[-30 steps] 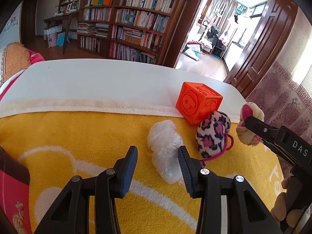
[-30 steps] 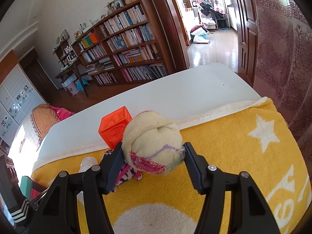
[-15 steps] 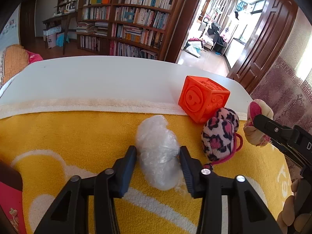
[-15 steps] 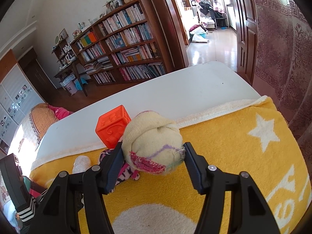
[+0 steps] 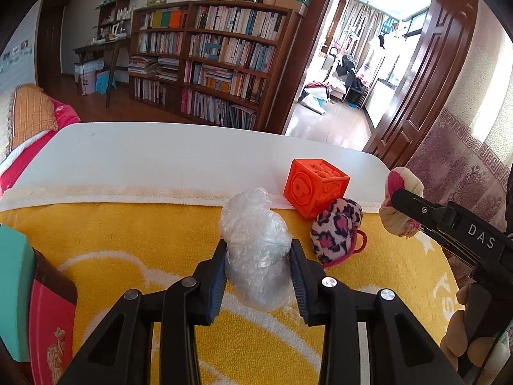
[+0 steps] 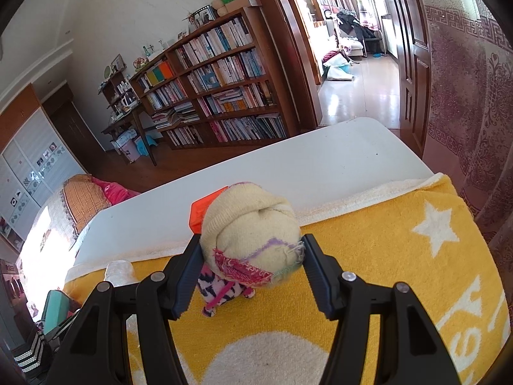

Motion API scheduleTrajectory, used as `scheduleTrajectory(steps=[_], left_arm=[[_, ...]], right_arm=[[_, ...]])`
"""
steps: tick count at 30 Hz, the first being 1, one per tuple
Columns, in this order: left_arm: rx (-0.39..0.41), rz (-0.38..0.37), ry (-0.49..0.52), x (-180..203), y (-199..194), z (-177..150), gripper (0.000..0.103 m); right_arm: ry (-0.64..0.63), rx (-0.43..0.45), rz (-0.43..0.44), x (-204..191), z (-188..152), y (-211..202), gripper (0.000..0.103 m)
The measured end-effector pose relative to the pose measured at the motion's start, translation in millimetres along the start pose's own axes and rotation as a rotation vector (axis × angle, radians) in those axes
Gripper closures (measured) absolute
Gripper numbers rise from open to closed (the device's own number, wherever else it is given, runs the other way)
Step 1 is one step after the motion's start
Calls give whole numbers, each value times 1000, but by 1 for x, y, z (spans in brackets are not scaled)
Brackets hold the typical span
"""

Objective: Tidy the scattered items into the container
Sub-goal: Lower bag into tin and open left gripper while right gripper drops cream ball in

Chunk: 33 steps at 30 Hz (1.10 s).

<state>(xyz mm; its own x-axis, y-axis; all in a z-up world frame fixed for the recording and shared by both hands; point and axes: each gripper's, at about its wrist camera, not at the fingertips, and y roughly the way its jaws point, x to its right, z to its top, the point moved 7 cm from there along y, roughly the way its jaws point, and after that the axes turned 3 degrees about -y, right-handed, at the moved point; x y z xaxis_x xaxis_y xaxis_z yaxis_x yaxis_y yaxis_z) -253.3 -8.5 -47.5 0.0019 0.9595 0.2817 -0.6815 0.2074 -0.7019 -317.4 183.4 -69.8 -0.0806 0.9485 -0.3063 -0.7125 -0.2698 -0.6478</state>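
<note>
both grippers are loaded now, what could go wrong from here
The left gripper pinches a crumpled plastic wad that is soft and slick, so it may slip out on the way to the container. The right gripper holds a sock ball right above the leopard pouch; dipping could snag it.

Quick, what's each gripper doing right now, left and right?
Left gripper: shut on the crumpled plastic wrap.
Right gripper: shut on the rolled sock ball.

Rolled sock (image 6: 253, 237) between clamped jaws
</note>
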Motion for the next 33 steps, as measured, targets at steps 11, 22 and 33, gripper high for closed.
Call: scheduleTrajectory(steps=[11,22,33], left_arm=[[152,36,-93,-63,-113,7,65],[250,112,-169,-148,-208,-14,65],[224,152,-261,-208,-229,-58,61]], right_arm=[[-78,9,134,-62,-10,-26,38],[-183,14,270,-148,-43,-63,38],[-209,-33,364,-215,-69,-70,38]])
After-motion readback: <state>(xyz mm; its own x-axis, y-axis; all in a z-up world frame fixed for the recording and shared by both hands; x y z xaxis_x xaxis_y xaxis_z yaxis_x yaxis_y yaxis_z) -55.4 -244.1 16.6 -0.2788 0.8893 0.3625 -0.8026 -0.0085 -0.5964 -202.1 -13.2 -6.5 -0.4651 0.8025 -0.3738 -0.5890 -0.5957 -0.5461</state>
